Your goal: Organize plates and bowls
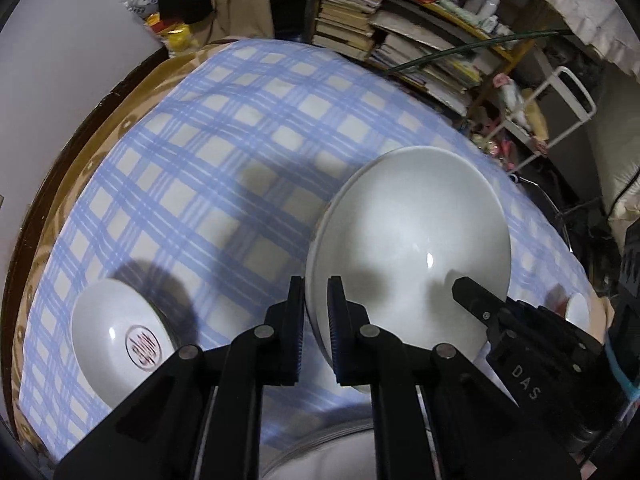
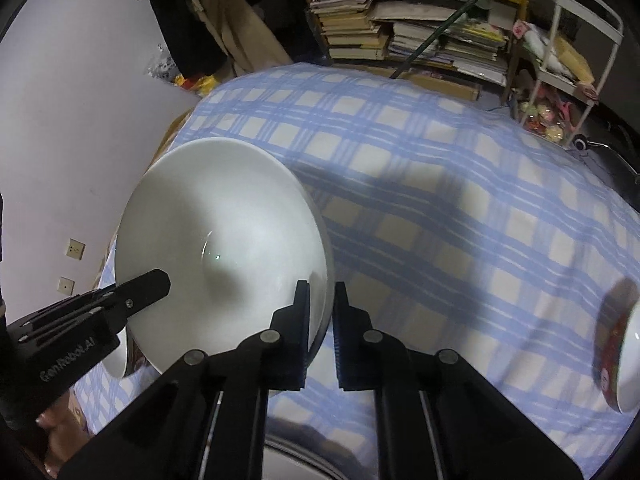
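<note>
Two grippers share one big white plate (image 1: pixel 412 248), and we hold it lifted and tilted above the checked blue tablecloth (image 1: pixel 208 160). Farthest left, in the left wrist view, a small white bowl (image 1: pixel 120 340) with a red round mark inside sits on the cloth, well apart from the plate. Next comes our left gripper (image 1: pixel 316 320), its two fingers clamped on the plate's left rim, one pad on each face. Across the plate, our right gripper reaches in from the lower right, one black finger (image 1: pixel 476 300) lying over the plate's inner face. Beyond it, a small white dish (image 1: pixel 578 312) peeks out at the table's right edge; we cannot tell more about it.

In the right wrist view the same plate (image 2: pixel 224 256) fills the left half, and our right gripper (image 2: pixel 322 320) pinches its right rim between its fingers. At the far right of that view, a bowl with a red patterned outside (image 2: pixel 624 344) rests on the cloth, blurred. Stacked books (image 2: pixel 360 28) and a white rack (image 2: pixel 580 52) stand behind the table.
</note>
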Available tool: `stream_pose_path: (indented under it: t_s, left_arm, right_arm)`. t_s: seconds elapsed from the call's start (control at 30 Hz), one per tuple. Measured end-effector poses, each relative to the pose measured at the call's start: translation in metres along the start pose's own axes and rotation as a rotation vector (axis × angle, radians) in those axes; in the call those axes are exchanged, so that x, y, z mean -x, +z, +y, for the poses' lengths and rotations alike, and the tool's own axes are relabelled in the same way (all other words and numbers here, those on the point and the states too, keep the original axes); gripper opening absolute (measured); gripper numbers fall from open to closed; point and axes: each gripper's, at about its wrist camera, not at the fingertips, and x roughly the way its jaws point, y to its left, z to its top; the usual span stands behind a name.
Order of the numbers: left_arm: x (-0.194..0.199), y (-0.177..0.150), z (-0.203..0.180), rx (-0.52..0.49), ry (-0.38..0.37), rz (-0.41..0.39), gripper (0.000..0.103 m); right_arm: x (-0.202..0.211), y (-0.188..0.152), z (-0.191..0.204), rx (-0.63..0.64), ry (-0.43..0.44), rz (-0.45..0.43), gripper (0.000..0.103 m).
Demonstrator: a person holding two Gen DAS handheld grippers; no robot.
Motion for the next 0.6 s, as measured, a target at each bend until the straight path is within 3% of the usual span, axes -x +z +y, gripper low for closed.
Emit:
stream_pose_path:
  t_s: [0.6]
  left_arm:
    - [0.025, -0.070, -0.093, -0.102, -0.075, 0.028, 0.011]
  right_arm:
    - [0.088, -0.067, -0.073, -0.036, -0.096, -0.030, 0.012]
